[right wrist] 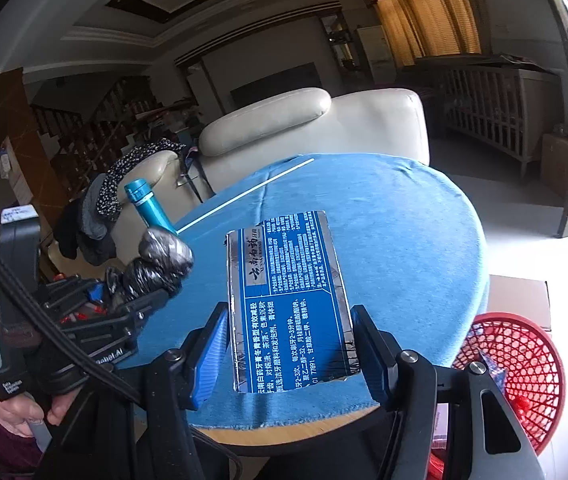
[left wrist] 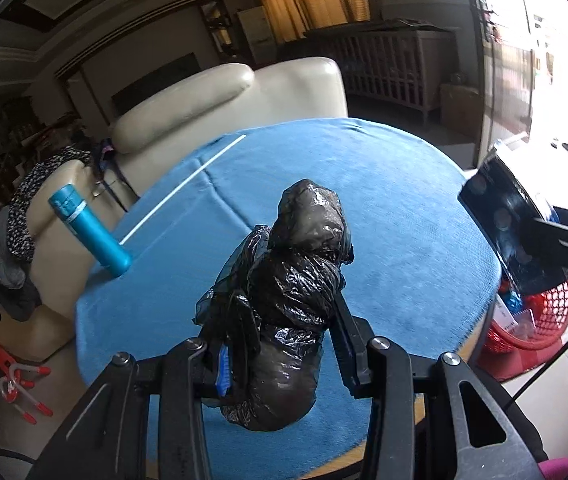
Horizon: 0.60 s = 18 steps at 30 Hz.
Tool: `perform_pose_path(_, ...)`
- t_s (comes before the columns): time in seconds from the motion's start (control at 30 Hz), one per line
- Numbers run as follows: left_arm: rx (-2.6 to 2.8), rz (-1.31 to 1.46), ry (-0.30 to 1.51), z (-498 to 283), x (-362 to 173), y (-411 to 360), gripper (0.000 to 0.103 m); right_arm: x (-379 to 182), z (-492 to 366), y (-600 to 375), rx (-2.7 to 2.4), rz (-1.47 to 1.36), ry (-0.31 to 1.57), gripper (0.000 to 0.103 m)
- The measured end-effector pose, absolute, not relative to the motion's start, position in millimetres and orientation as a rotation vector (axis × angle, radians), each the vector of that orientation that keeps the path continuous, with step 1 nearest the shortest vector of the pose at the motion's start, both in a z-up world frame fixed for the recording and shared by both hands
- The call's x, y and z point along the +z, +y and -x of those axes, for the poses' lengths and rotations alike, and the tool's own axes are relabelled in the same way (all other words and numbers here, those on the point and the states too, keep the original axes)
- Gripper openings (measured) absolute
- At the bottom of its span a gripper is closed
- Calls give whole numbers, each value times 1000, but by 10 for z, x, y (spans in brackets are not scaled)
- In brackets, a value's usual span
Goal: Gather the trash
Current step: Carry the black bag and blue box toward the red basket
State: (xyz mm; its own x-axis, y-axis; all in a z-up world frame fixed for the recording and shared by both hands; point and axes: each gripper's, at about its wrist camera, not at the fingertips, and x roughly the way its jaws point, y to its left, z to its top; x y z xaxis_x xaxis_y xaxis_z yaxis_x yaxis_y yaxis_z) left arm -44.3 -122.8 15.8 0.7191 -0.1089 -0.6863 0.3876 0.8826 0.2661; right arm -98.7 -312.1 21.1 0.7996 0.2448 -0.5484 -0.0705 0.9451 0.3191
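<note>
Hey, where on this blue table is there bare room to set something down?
Most of the blue tablecloth is bare: the wide stretch between the white stick and the red basket side. Only the left edge is occupied, by the teal bottle.

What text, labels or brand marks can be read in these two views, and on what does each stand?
"云南白药": logo panel of the blue and silver box held in the right gripper.
"刷牙2-3分钟": in the white print on that box; the remaining lines are too small.
"abel.AI", first letters hidden: on the left gripper.
White sticker above that gripper: blurred.
Left wrist view: nothing readable.
</note>
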Motion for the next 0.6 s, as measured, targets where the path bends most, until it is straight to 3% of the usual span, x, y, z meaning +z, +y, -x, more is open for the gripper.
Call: perform_pose_path(0.6, -378, -505, 747, 583, 18, -1754, 44, -17, 1222, -3725, 77, -392, 642, 63)
